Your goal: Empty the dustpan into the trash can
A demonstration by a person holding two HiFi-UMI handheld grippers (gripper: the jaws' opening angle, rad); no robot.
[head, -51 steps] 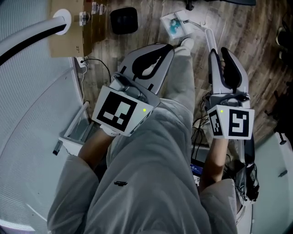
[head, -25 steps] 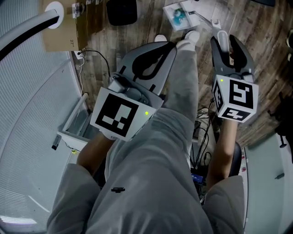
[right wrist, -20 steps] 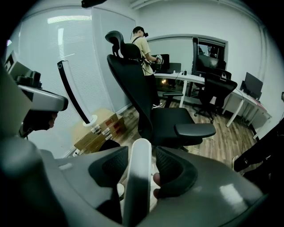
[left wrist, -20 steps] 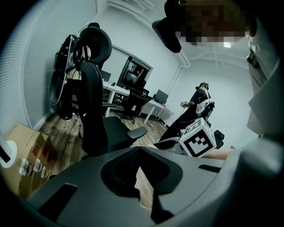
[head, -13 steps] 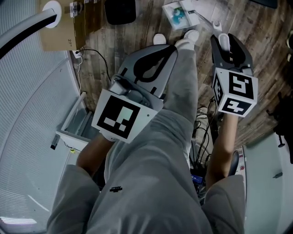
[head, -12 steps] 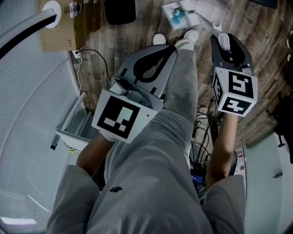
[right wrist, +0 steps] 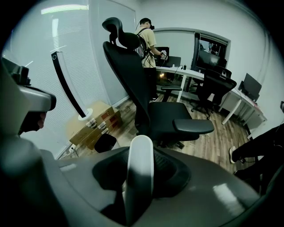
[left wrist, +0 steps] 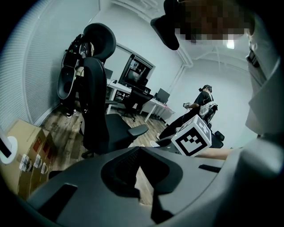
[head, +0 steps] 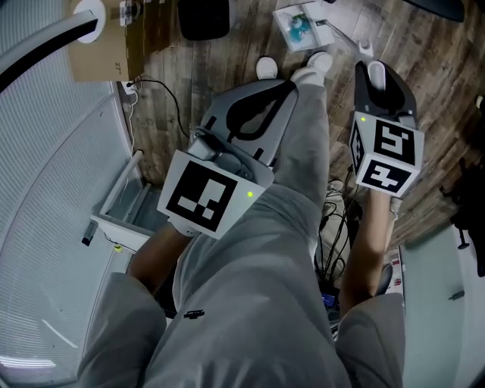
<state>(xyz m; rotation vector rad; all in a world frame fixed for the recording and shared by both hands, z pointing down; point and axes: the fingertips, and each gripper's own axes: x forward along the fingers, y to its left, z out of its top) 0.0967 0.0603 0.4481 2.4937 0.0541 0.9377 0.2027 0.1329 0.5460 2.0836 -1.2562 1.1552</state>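
The right gripper point(head: 377, 70) hangs just to the right of the person's grey-trousered leg point(head: 303, 167), pointing steeply down. Its smooth grey plastic jaws have just been closing, and they now pinch the dustpan's handle point(right wrist: 140, 168). This is a glossy white bar with a rounded end that stands up through the dark ribbed hollow between them.

From the jaws the handle slants away to the dustpan point(head: 299, 29). The dustpan is a shallow white tray lying flat on the wood-plank floor point(head: 424, 45), just beyond the white shoes point(head: 265, 68) at the foot of the leg. Something teal lies inside it; what it is cannot be made out.

The left gripper point(head: 286, 83) lies against the left side of the same leg. Its curved jaws are pressed together at the tips around an open teardrop gap that holds nothing.

The trash can point(head: 203, 17), matt black and rounded, stands on the floor further out and to the left of the leg. It sits just beside a brown cardboard box point(head: 106, 45).
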